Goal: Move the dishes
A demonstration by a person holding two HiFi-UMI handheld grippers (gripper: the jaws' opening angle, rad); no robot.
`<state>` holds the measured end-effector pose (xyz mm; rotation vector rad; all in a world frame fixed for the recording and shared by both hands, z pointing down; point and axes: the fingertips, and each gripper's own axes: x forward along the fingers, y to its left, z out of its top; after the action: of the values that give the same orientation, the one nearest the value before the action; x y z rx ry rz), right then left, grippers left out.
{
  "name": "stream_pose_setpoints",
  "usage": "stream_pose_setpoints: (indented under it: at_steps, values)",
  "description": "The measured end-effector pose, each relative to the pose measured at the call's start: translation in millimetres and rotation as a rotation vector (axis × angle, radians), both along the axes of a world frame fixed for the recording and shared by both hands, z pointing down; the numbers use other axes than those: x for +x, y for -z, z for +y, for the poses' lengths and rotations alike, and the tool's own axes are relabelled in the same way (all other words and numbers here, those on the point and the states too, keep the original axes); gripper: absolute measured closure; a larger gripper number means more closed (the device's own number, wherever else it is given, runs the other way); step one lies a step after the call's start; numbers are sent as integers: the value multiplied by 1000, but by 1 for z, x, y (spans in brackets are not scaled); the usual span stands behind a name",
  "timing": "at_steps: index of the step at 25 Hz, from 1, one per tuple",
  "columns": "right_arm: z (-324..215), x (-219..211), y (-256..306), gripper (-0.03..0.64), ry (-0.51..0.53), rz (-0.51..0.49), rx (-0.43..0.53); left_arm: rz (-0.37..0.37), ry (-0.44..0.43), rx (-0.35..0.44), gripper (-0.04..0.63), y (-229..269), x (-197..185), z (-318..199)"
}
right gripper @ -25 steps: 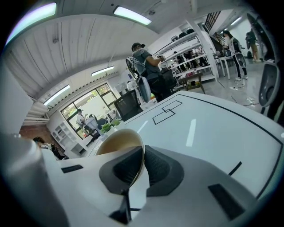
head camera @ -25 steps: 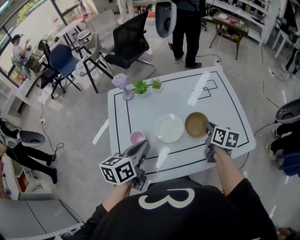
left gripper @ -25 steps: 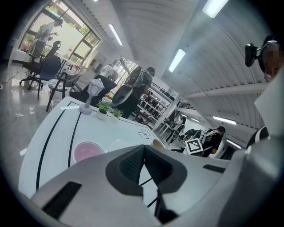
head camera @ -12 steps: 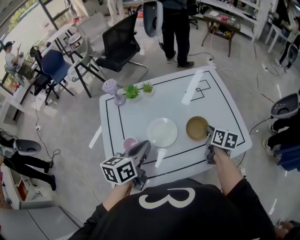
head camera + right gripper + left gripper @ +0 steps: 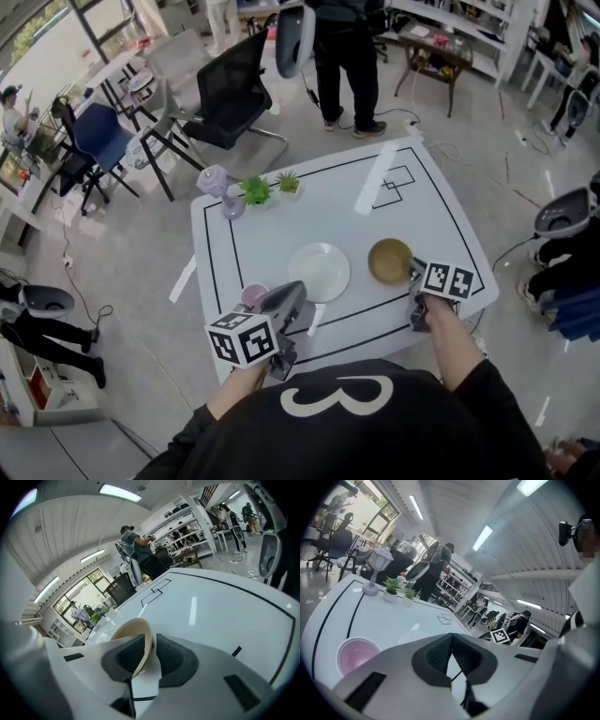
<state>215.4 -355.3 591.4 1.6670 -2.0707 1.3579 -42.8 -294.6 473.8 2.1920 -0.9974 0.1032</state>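
Observation:
A brown bowl (image 5: 389, 261) rests at the table's front right, and my right gripper (image 5: 413, 273) is shut on its near rim. In the right gripper view the bowl's cream rim (image 5: 140, 641) stands between the two pads. A white plate (image 5: 319, 272) lies mid-table. Near the front left sits a pink cup (image 5: 254, 296), which shows low on the left as the pink cup (image 5: 355, 654) in the left gripper view. My left gripper (image 5: 291, 298) hovers just right of the cup, its jaws pressed together with nothing between them.
The white table (image 5: 281, 230) has a black border line. At its far left stand a purple lamp-shaped ornament (image 5: 217, 186) and two small potted plants (image 5: 255, 192). Office chairs (image 5: 234, 89) and a standing person (image 5: 347, 47) are beyond the table's far edge.
The head view has shifted, so the table sits lower-left in frame. Both grippers keep their places relative to the bowl and the cup.

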Motion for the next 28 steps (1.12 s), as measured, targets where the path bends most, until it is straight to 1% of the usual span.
stream_pose_setpoints:
  at_steps: [3, 5, 6, 8, 10, 12, 15, 18, 20, 23, 26, 28]
  values:
    - [-1, 1, 6, 481, 15, 18, 18, 5, 1, 9, 592, 5, -1, 1]
    - [-2, 0, 13, 417, 42, 59, 44, 8, 2, 19, 592, 9, -3, 3]
    - [-2, 0, 18, 402, 57, 85, 65, 9, 3, 25, 592, 12, -5, 4]
    - [-2, -2, 32, 401, 84, 136, 115, 9, 6, 39, 592, 18, -8, 7]
    - [-1, -6, 50, 404, 101, 158, 161, 5, 4, 56, 592, 25, -11, 11]
    - [4, -15, 73, 410, 121, 144, 217, 3, -4, 73, 592, 33, -12, 18]
    - [15, -38, 110, 421, 192, 126, 318, 4, -19, 104, 592, 48, -14, 28]
    - [34, -71, 142, 441, 300, 105, 419, 0, -37, 149, 592, 65, -15, 39]
    - [51, -98, 158, 453, 410, 81, 478, -2, -48, 176, 592, 74, -16, 47]
    - [77, -139, 178, 462, 579, 30, 561, 6, -57, 195, 592, 83, -23, 62]
    - [102, -170, 194, 476, 680, 5, 638, 14, -51, 212, 592, 89, -31, 76]
    - [118, -187, 205, 509, 721, -16, 688, 12, -45, 226, 592, 93, -37, 84]
